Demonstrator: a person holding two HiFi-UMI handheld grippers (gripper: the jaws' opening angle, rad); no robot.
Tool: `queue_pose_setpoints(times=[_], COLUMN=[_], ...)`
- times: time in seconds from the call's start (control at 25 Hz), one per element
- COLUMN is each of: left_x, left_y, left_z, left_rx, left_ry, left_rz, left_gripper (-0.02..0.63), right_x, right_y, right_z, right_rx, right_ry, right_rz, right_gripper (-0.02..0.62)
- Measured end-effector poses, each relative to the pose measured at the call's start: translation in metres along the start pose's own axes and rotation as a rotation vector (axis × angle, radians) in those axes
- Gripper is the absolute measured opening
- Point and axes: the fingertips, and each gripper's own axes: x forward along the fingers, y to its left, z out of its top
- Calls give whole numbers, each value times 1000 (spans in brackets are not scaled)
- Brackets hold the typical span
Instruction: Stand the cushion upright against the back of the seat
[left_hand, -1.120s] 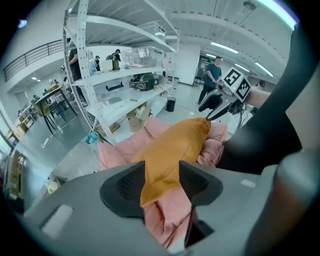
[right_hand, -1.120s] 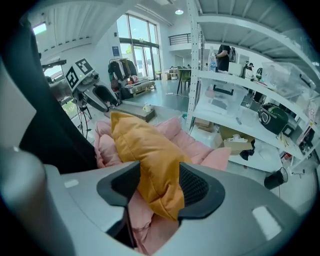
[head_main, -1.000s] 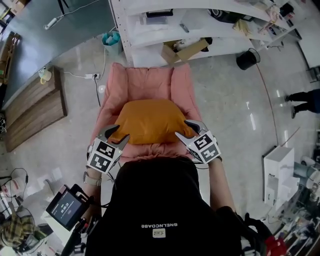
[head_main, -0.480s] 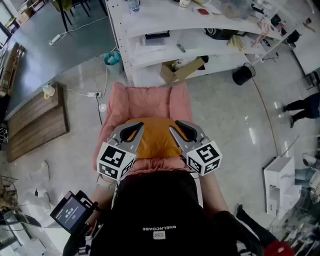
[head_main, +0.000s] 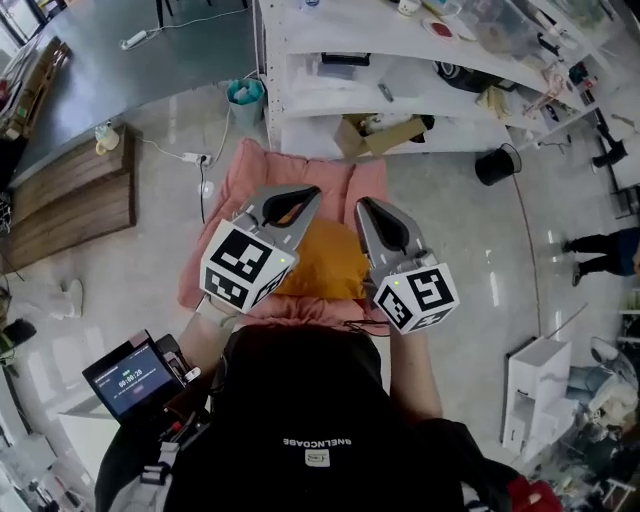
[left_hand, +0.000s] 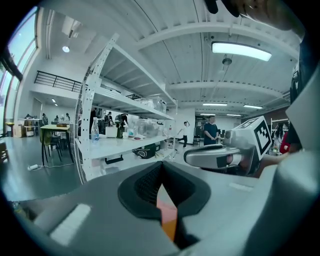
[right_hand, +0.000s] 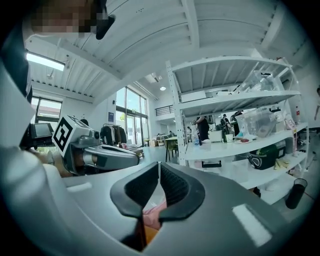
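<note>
Since 1 second ago you have lifted both claws off the cushion's lower corners; the left gripper is now pressed together on nothing, and the right gripper has just closed, also empty. The cushion lies on the pink seat at frame centre, its sides hidden by the 2 claws. Only the head view shows it properly; each gripper view catches an orange and pink sliver below its jaws. White shelving stands at the top.

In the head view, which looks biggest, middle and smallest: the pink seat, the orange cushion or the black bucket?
Largest: pink seat.
Middle: orange cushion, partly covered.
Smallest: black bucket, though it sits farther from the camera.
</note>
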Motion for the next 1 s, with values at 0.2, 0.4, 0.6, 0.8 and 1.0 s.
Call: queue_pose_setpoints(times=[0.2,0.4,0.6,0.8,1.0], left_x=[-7,-15,-17,-17,-17], left_y=[7,15,20,24,24], left_z=[9,13,9,4,1], left_rx=[-18,-58,-87,-79,-46], left_ry=[-49,-121,-120,-118,-133], left_rz=[0,23,25,48,73], left_gripper=[18,20,20,20,20], right_x=[9,16,19,22,23], right_y=[4,4,4,4,3], right_z=[4,3,4,3,-2], right_rx=[10,16,13,11,-3], right_ry=[-14,-21,-34,-37,-28], right_rz=[-6,3,17,18,16], right_gripper=[8,6,6,6,5])
